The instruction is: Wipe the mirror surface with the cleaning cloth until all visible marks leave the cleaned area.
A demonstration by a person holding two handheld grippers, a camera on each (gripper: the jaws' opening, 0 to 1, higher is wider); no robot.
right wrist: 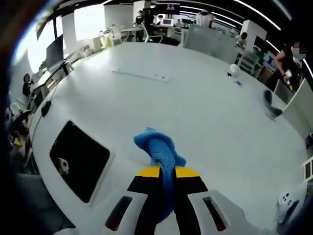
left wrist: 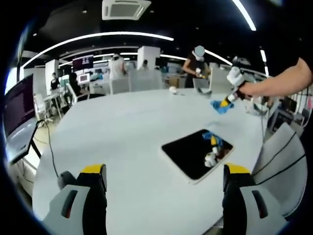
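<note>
In the left gripper view, the left gripper (left wrist: pixel 165 183) is seen from behind with its two yellow-tipped jaws spread wide apart, nothing held between them, raised above the near part of the white bench (left wrist: pixel 122 132). Ahead of the jaws and slightly to the right, the mirror (left wrist: pixel 195 152) lies flat on the bench, a dark rectangle with a pale frame, turned at an angle to the bench edge. In its glass a reflection of blue cloth and a gripper can be made out.

Beyond the mirror, toward the far right of the same view, the right gripper (left wrist: pixel 228 100) is held out over the bench by a bare forearm (left wrist: pixel 283 81) that reaches in from the right edge, the hand (left wrist: pixel 248 89) wrapped around the gripper body. The gripper is angled downward, and the blue cleaning cloth (left wrist: pixel 220 105) hangs from its tip, at or just above the bench surface and apart from the mirror.

In the right gripper view, the jaws are closed tightly on the cleaning cloth (right wrist: pixel 159 152), which is bunched into a roll between the yellow tips and bulges forward past them. The mirror (right wrist: pixel 80 159) is seen to the left of the gripper, lying on the bench (right wrist: pixel 205 107), not touched by the cloth. People are seen standing at the far side of the room.
</note>
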